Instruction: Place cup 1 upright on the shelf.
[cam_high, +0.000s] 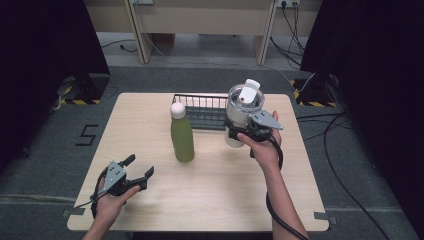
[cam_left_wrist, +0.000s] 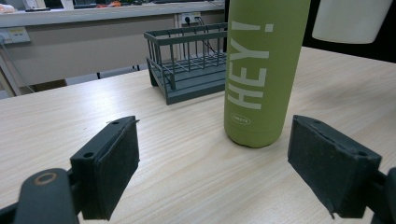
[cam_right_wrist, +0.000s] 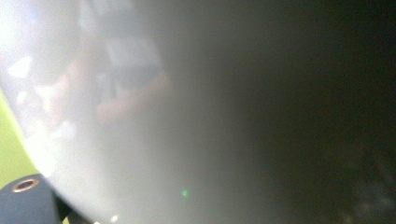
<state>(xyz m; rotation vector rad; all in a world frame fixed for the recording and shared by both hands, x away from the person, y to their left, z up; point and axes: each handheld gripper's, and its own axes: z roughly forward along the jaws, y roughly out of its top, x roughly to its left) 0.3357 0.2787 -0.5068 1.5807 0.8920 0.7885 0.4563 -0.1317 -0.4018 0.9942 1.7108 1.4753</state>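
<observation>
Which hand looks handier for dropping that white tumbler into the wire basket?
Right. The right gripper is already clamped on the white tumbler beside the basket. The left gripper is open near the table's front edge.

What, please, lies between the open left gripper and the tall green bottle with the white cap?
Only bare pale wood table lies between the left gripper and the green bottle, seen in the left gripper view.
</observation>
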